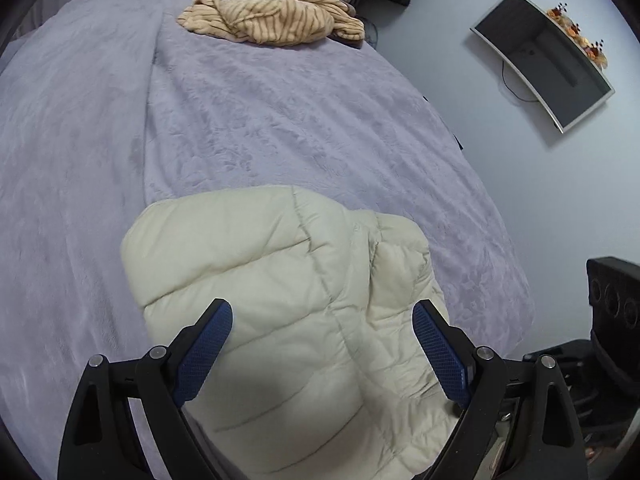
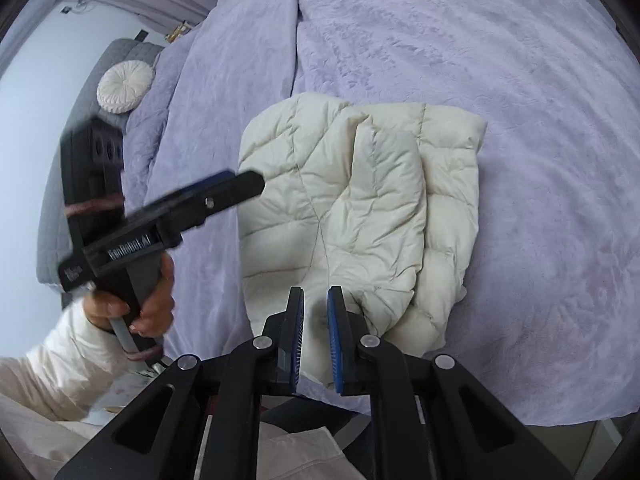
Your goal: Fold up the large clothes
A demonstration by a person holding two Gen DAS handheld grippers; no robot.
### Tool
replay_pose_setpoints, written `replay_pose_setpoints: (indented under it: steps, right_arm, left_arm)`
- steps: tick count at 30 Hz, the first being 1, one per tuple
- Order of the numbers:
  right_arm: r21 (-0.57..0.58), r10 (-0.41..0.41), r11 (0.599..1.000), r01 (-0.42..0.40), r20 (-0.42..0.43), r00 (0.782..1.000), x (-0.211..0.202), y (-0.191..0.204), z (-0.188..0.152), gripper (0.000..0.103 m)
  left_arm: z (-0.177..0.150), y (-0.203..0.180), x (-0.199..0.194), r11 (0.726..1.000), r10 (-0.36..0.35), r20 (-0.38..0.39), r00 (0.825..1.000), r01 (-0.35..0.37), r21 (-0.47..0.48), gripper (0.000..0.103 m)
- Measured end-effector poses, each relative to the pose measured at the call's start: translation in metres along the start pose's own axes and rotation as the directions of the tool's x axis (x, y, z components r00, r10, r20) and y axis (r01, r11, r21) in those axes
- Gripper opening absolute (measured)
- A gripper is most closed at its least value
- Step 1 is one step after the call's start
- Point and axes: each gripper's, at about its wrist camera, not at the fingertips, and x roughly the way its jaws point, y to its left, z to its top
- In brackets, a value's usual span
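A cream quilted puffer jacket (image 2: pixel 352 216) lies folded into a compact bundle on the lavender bedspread (image 2: pixel 480 60), near the bed's lower edge. In the right wrist view it fills the middle of the frame, with one padded sleeve (image 2: pixel 384 184) laid lengthwise over the top of the stacked body panels. In the left wrist view the same jacket (image 1: pixel 280 300) sits in the lower centre, its rounded folded edge toward the top of the frame.

The left hand-held gripper (image 1: pixel 322 344) hovers over the jacket with its blue-padded fingers (image 1: pixel 204 356) spread wide apart; nothing is between them and they are clear of the fabric. From the right wrist view this tool appears blurred at left centre (image 2: pixel 240 184), gripped by a hand (image 2: pixel 148 304) in a white sleeve (image 2: pixel 60 364) at the lower left.

The right hand-held gripper (image 2: pixel 316 340) sits at the lower centre of its own view, above the jacket's near edge. Its blue pads are drawn nearly together with only a narrow gap, and no cloth is caught in it.

Farther off, a tan striped garment (image 1: pixel 272 16) is heaped at the top of the left wrist frame on the bedspread. A wall-mounted screen (image 1: pixel 544 60) hangs at the upper right there. A round white cushion (image 2: pixel 125 86) rests against a grey headboard (image 2: pixel 60 184) at the upper left of the right wrist view.
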Motion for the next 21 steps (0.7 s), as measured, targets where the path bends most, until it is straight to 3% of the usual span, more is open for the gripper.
replay_pose_setpoints:
  steps: [3, 6, 8, 13, 21]
  right_arm:
    - [-0.027, -0.113, 0.993, 0.112, -0.019, 0.993, 0.03, -0.004, -0.012, 0.013]
    - [0.018, -0.211, 0.977, 0.212, -0.056, 0.976, 0.063, -0.038, -0.027, 0.013]
    - [0.094, -0.177, 0.979, 0.183, -0.066, 0.982, 0.079, -0.062, -0.036, 0.013]
    - [0.04, -0.198, 0.979, 0.199, -0.028, 0.98, 0.1, -0.074, -0.046, 0.013]
    - [0.076, -0.146, 0.986, 0.148, -0.033, 0.989, 0.104, -0.098, -0.046, 0.012]
  left_arm:
    - [0.012, -0.006, 0.038, 1.0, 0.006, -0.045, 0.999, -0.007, -0.01, 0.092]
    - [0.026, -0.009, 0.076, 1.0, 0.0, -0.071, 0.997, 0.0, -0.009, 0.092]
    - [0.028, -0.015, 0.095, 1.0, 0.015, -0.083, 0.996, -0.014, 0.014, 0.092]
    - [0.022, -0.026, 0.123, 0.994, 0.061, -0.093, 0.994, -0.053, 0.092, 0.092]
    - [0.021, -0.023, 0.132, 0.995, 0.068, -0.102, 0.992, -0.059, 0.086, 0.092]
